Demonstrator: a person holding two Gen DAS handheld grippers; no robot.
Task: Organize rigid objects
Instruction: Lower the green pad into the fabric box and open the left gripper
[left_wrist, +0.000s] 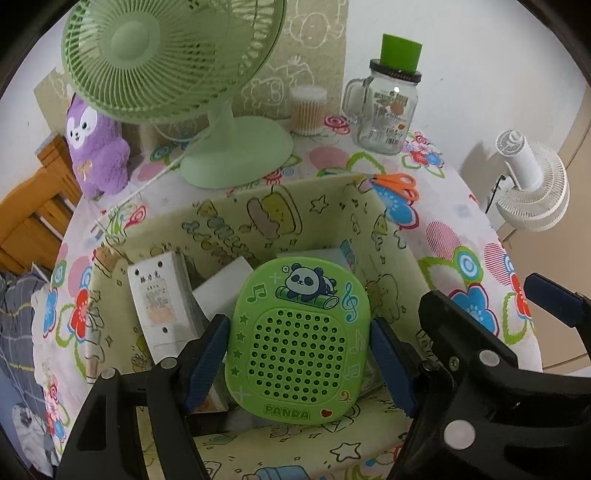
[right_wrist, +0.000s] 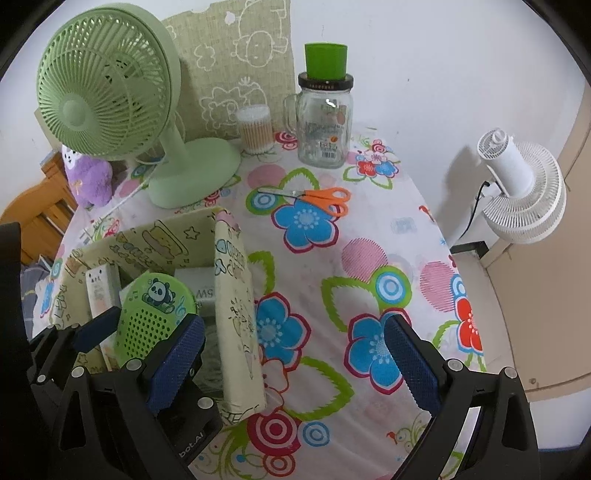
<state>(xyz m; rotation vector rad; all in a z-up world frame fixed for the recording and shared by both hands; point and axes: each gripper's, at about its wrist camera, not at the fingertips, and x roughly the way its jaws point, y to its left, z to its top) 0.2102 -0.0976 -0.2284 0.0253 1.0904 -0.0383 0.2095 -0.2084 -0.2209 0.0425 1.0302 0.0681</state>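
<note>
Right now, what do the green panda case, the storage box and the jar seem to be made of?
Green panda case: probably soft matte silicone or plastic, moulded holes.
Storage box: likely printed fabric, soft rounded walls.
Jar: clear glass, glossy highlights, see-through.

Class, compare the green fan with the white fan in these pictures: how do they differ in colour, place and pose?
The green fan stands on the flowered table, its grille facing the cameras. The white fan is off the table by the wall, its grille turned away, tilted downward. Both have round slatted grilles.
</note>
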